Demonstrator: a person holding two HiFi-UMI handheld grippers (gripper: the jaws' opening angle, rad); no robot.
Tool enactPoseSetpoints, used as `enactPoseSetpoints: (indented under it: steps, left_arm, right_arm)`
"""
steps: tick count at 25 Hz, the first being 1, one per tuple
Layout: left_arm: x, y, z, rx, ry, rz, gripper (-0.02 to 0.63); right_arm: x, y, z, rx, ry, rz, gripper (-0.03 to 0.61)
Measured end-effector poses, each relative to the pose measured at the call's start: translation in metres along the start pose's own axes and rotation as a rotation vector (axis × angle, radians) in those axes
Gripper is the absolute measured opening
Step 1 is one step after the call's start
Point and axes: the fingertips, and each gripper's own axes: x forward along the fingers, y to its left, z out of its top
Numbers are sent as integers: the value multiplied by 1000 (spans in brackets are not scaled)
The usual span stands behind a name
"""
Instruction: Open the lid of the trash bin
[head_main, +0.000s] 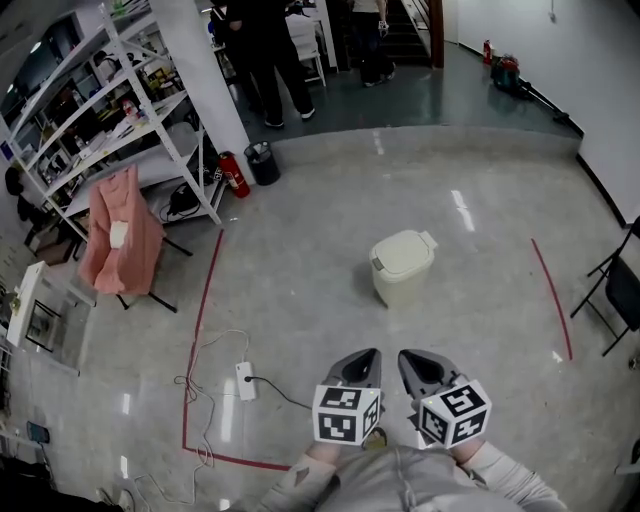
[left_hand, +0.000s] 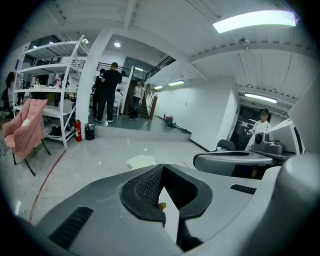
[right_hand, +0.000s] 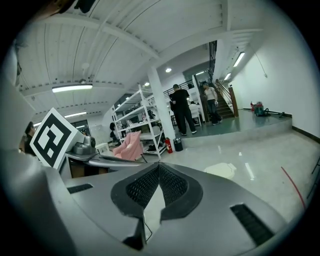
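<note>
Trash bin (head_main: 402, 268), closed: dead ahead, well apart. Left gripper (head_main: 365, 358), right gripper (head_main: 415, 358): jaws pressed together, empty; right marginally nearer.

- Your left gripper (head_main: 366, 358) and right gripper (head_main: 412, 358) sit side by side, jaws together.
- The cream trash bin (head_main: 402, 266) stands ahead on the grey floor (head_main: 330, 200), lid down, well apart from both.

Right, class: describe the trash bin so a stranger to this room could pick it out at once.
Look at the bare grey floor between the two red tape lines. The trash bin stands alone near its middle. Unlike the black bin by the pillar, it is cream, squarish, with its lid closed.
</note>
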Motion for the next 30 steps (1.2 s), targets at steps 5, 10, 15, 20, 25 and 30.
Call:
enactPoseSetpoints:
  steps: [5, 10, 15, 20, 25, 30]
  left_arm:
    - [10, 22, 8, -7, 2, -6, 5]
    - [18, 29, 13, -22, 13, -8, 5]
    - [42, 31, 17, -23, 31, -4, 5]
    - [75, 38, 31, -35, 28, 27, 5]
    - [116, 47, 55, -37, 25, 66, 5]
    - [156, 57, 79, -83, 17, 107, 5]
  right_arm:
    - [23, -4, 3, 6, 15, -21, 3]
    - [29, -14, 5, 33, 29, -43, 3]
    - [39, -35, 8, 53, 33, -44, 2]
    - [61, -69, 22, 42, 36, -19, 3]
    - [90, -110, 52, 2, 27, 20, 3]
    - [113, -153, 72, -25, 48, 53, 3]
